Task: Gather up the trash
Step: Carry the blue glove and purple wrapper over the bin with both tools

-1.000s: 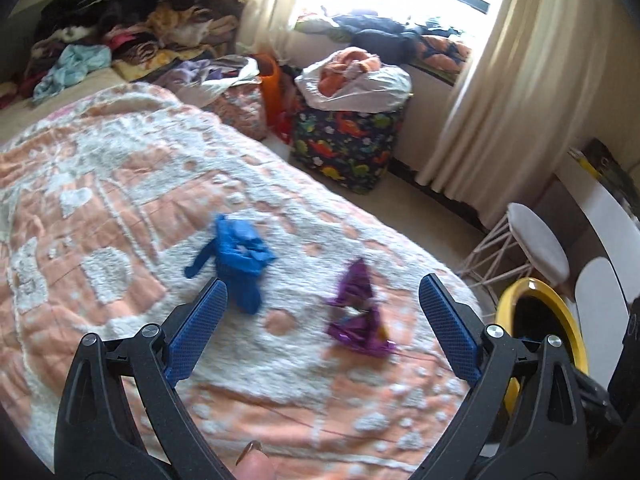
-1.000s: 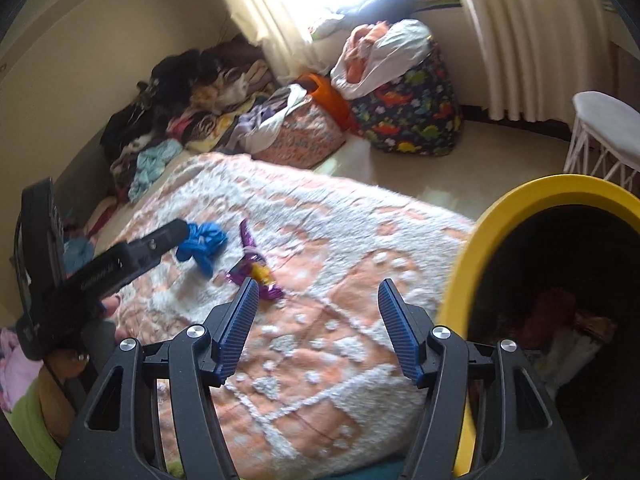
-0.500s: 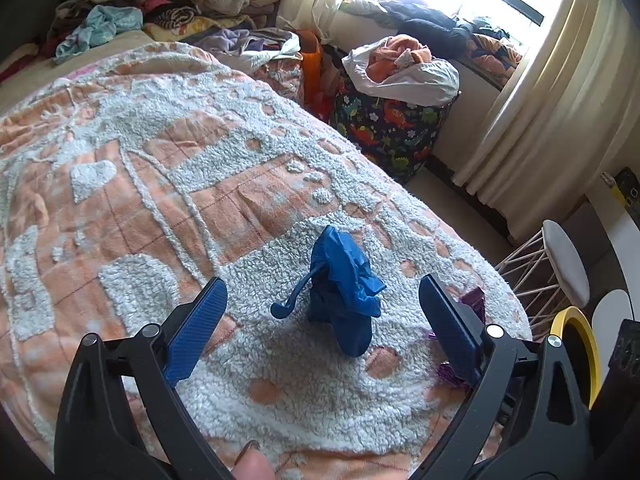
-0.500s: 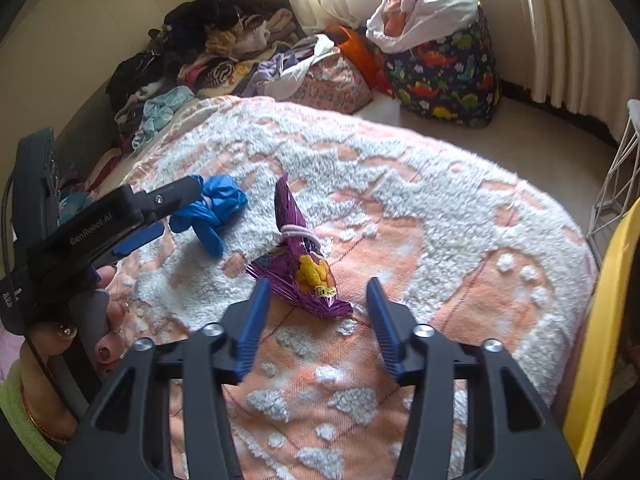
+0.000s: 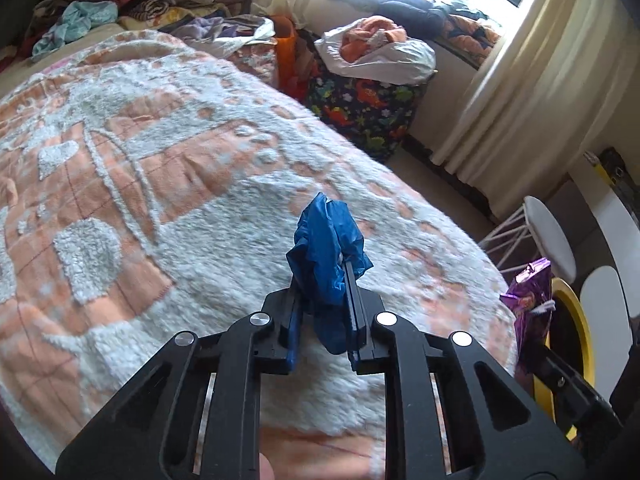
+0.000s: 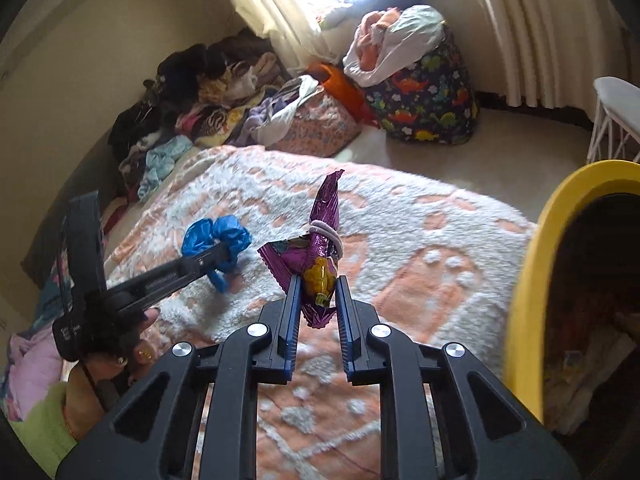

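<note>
My left gripper (image 5: 323, 276) is shut on a crumpled blue plastic glove (image 5: 326, 252) and holds it above the orange and white bed blanket (image 5: 160, 184). My right gripper (image 6: 317, 286) is shut on a purple snack wrapper (image 6: 320, 240) tied with a hair band, just above the blanket (image 6: 420, 280). The right wrist view also shows the left gripper (image 6: 218, 256) with the blue glove (image 6: 216, 236) at left. The left wrist view shows the purple wrapper (image 5: 528, 292) at right. A yellow-rimmed trash bin (image 6: 532, 280) stands at the bed's right edge, with trash inside.
A dinosaur-print bag (image 6: 428, 100) stuffed with laundry stands on the floor by the curtains (image 6: 532, 32). Piles of clothes (image 6: 192, 112) lie along the wall beyond the bed. A white stool (image 5: 548, 236) stands beside the bin (image 5: 576, 320).
Both grippers have closed: the left on the blue glove, the right on the purple wrapper. Both items are now lifted off the blanket, and the bin is back in the right view.
</note>
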